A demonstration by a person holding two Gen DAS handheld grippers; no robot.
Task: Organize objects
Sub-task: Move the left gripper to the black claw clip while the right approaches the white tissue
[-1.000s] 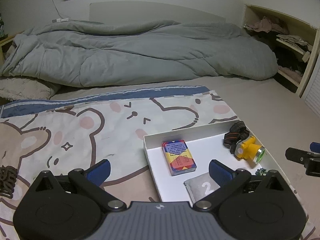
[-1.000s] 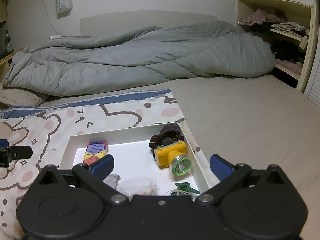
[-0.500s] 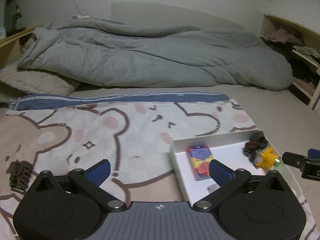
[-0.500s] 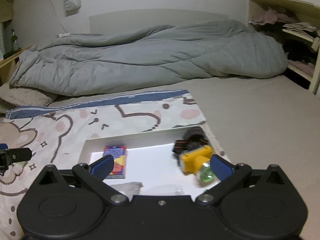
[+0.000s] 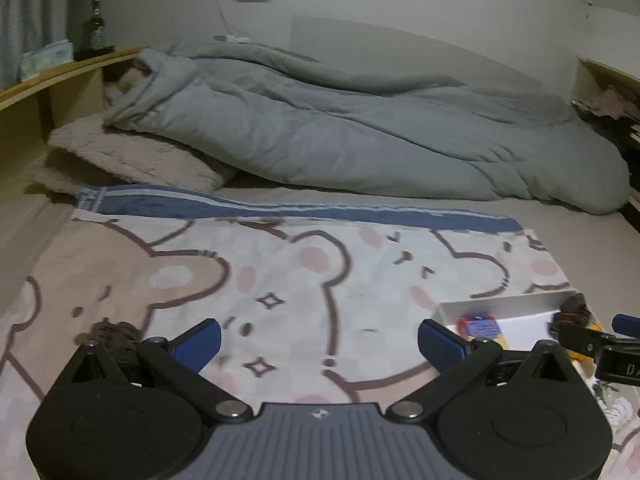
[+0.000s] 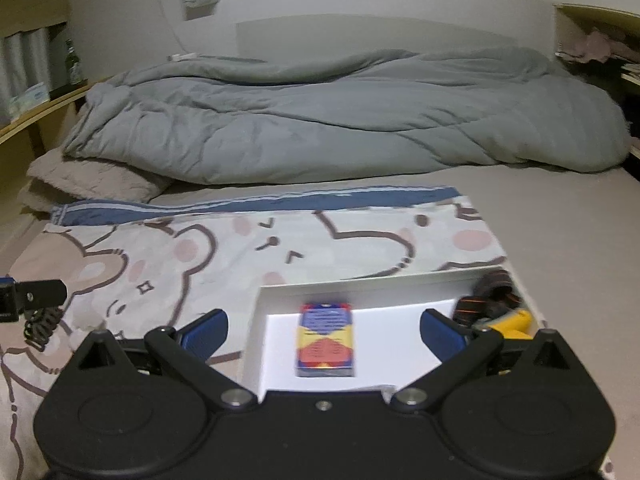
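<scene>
My read is that the next thing to collect is the dark coiled hair tie (image 5: 114, 334) lying loose on the bear-print blanket (image 5: 304, 280), outside the white tray (image 6: 360, 286) where everything else already sits. In the left wrist view the tie lies low and to the left of my left claw (image 5: 318, 344), just beyond and outside its left fingertip (image 5: 198, 342), partly hidden behind the claw's own linkage. The left claw is spread wide with nothing between its blue pads. In the right wrist view the same tie (image 6: 42, 326) shows at the far left edge, right under the tip of the left claw, and well apart from my right claw (image 6: 324, 334), which is also spread and empty and hangs over the tray's near-left part. So the left arm is clearly the nearer 1 of the 2. The tie looks stretched slightly front to back along the blanket, though blur makes its exact axis hard to call. I judge the left claw needs to swing left and drop so the tie falls between the pads. The tray holds a colourful card box (image 6: 325, 338) and a yellow headlamp (image 6: 508, 320) at its right end.
</scene>
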